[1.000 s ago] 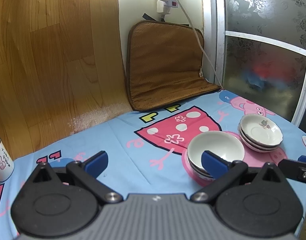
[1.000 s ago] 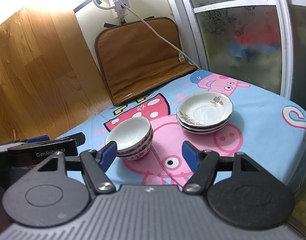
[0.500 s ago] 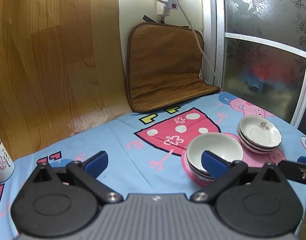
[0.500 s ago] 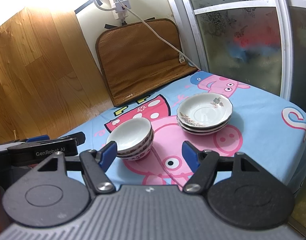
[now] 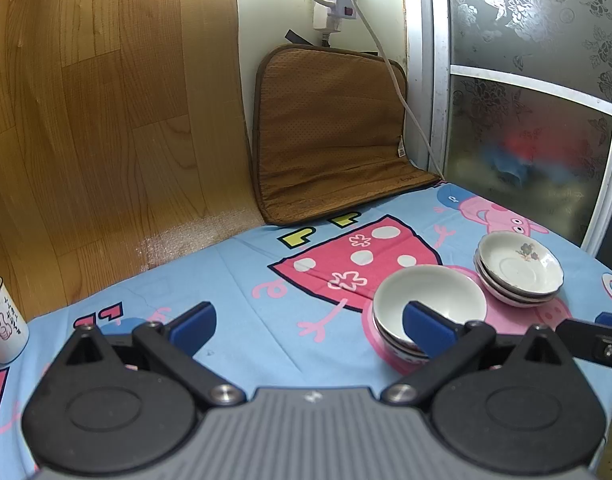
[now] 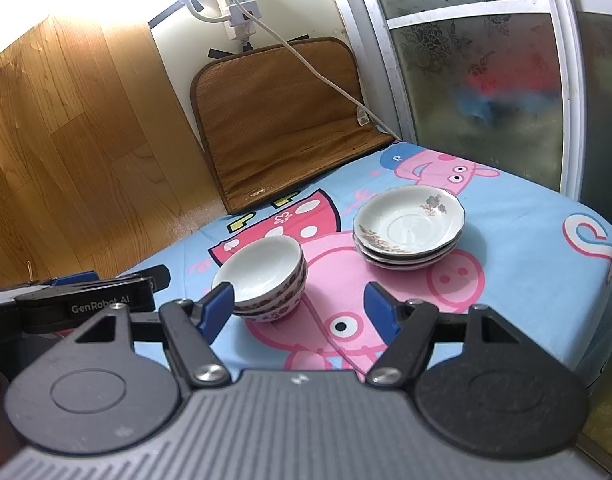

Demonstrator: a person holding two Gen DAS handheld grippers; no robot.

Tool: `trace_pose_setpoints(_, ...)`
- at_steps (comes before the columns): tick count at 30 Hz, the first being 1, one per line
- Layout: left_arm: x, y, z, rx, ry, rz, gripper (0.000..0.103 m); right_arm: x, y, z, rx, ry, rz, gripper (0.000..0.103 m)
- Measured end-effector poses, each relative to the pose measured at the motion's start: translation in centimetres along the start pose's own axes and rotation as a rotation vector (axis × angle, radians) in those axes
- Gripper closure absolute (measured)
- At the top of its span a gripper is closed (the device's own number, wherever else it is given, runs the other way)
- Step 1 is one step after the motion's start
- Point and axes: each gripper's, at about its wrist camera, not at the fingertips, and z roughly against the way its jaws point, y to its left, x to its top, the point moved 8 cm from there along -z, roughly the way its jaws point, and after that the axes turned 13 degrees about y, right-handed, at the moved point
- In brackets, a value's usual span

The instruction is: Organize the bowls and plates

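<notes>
Lettering "GenRobot AI" marks the left gripper [image 6: 106,300]. Both it and the right gripper [image 6: 300,306] tilt downward, jaws wide apart, empty, short of stacked bowls [image 6: 262,276] and stacked plates [image 6: 407,228] on the tablecloth [image 6: 525,248].

The left gripper [image 5: 309,326] is hanging tilted downward, its blue-padded jaws spread wide with nothing between them. The right gripper [image 6: 300,306] is tilting down likewise, jaws parted and gripping nothing, just beside the left.
</notes>
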Motion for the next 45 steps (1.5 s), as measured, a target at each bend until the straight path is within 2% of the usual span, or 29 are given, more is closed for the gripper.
trace_pose_setpoints(30, -0.2, 0.0, -0.5, 0.008, 0.006, -0.005, 0.000, -0.1, -0.1, 0.0, 0.000, 0.004, -0.004, 0.029)
trace_pose_setpoints(39, -0.4, 0.3, -1.8, 0.022, 0.034, 0.007, 0.000, -0.3, -0.3, -0.9, -0.007, 0.010, -0.004, 0.029)
trace_pose_setpoints(45, -0.5, 0.3, -1.5, 0.029, 0.024, 0.031, 0.000, -0.6, -0.1, -1.6, 0.000, 0.023, 0.013, 0.029)
